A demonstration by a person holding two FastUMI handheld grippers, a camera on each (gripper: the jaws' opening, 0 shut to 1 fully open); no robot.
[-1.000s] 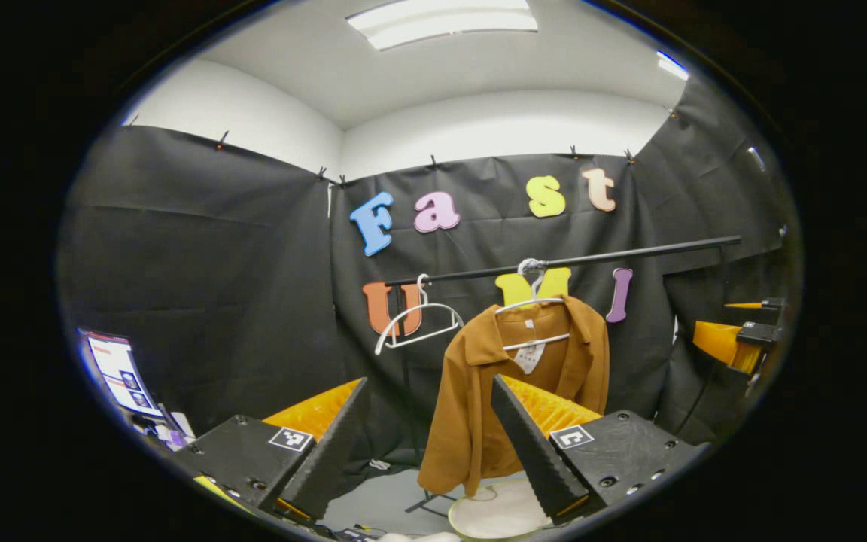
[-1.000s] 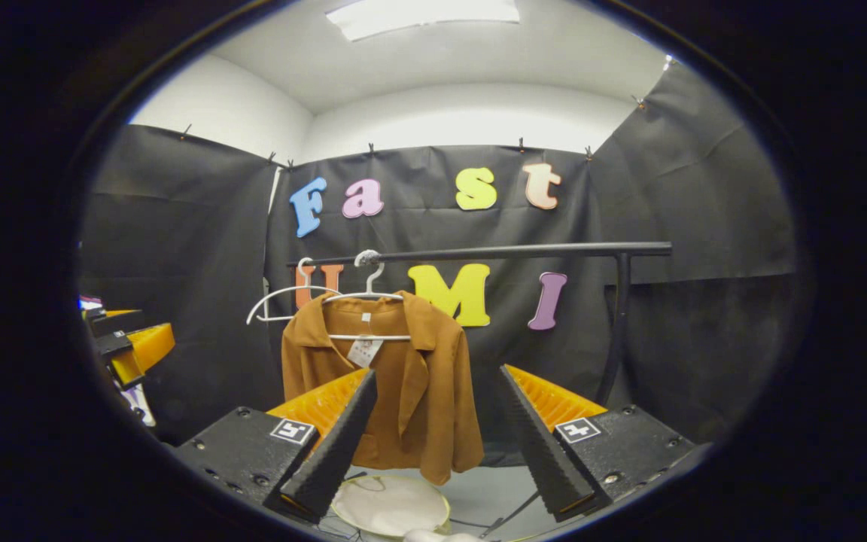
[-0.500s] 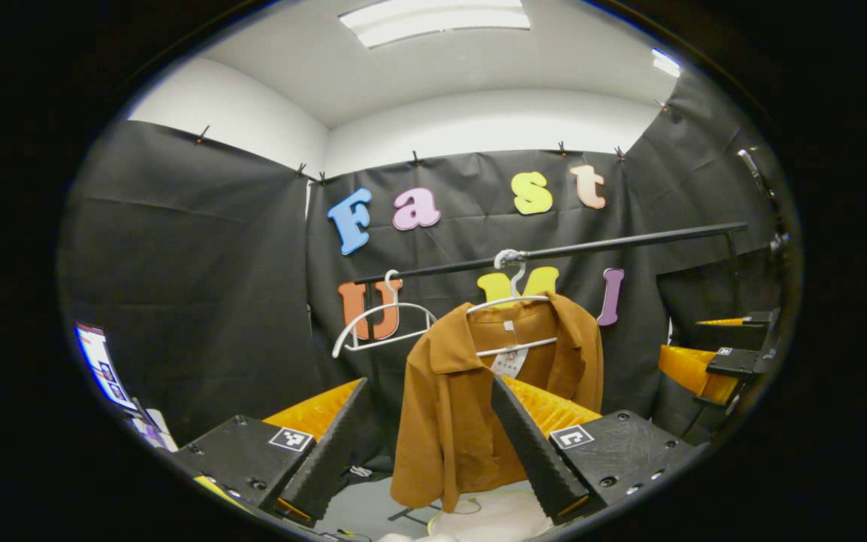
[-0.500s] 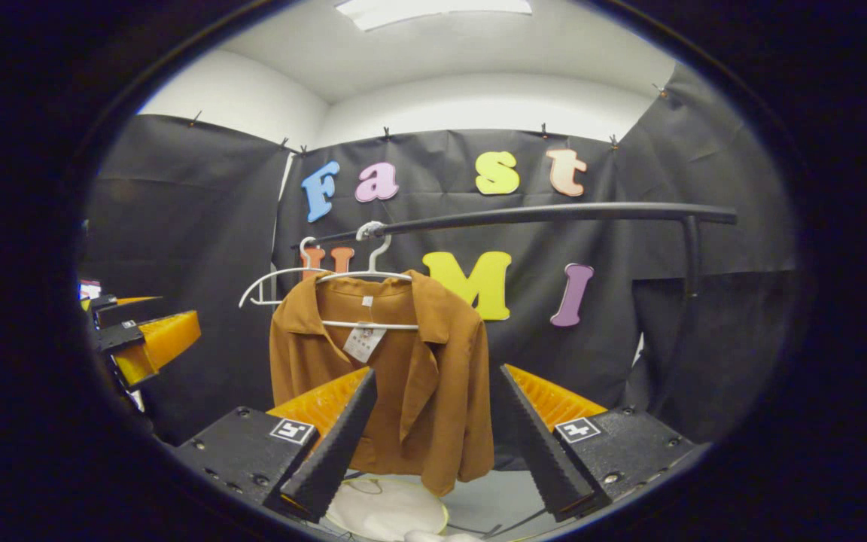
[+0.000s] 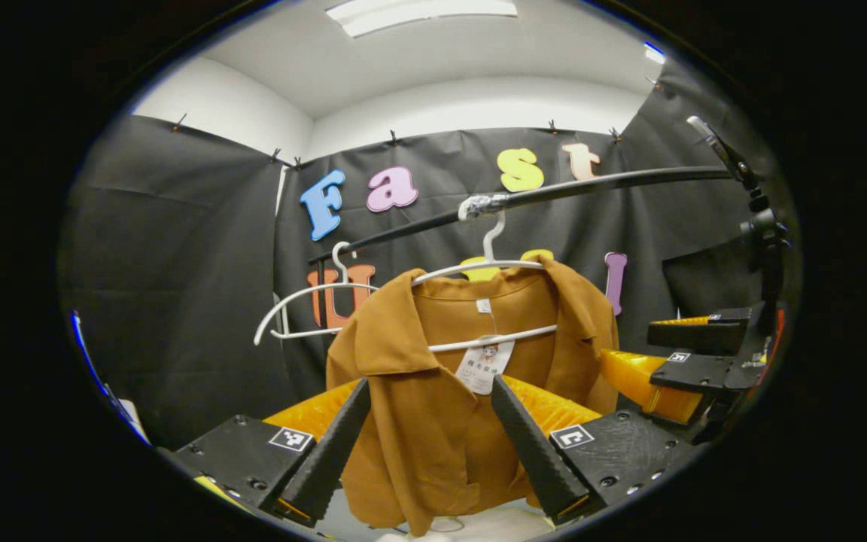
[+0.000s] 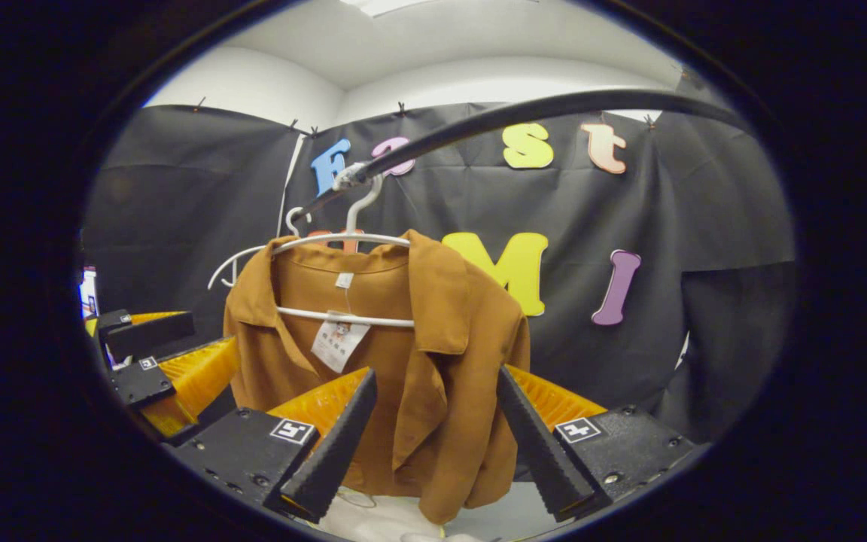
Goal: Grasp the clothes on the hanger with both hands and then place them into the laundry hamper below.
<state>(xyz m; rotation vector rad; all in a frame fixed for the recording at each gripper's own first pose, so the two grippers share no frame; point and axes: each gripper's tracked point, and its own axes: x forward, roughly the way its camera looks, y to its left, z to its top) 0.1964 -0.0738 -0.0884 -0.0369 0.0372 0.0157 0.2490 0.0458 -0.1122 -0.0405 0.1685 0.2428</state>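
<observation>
Hanging ahead of both grippers, the brown jacket sits on a white hanger whose hook is over a black rail, unbuttoned, with a paper tag dangling at its neckline. Seen from the left gripper view and reading leftward to rightward: an empty white hanger hangs on the rail up and to the left of the left gripper, beside the jacket's shoulder; then the jacket's front fills the space between that gripper's two spread fingers, which stand apart with the cloth beyond them and nothing pinched; whether the tips touch the fabric I cannot tell. Farther right in that view, level with the jacket's right sleeve, is the right gripper, its fingers parted too. In the right gripper view the order flips: the left gripper shows at the far left, just beside the jacket's sleeve; the jacket and its hanger lie ahead and slightly left of the right gripper, whose fingers are splayed wide and grasp nothing, the jacket's hem hanging down between them. Below the hem, low between the fingers, a pale rounded shape shows; it may be the laundry hamper, but too little of it shows to tell, or to see what it holds.
</observation>
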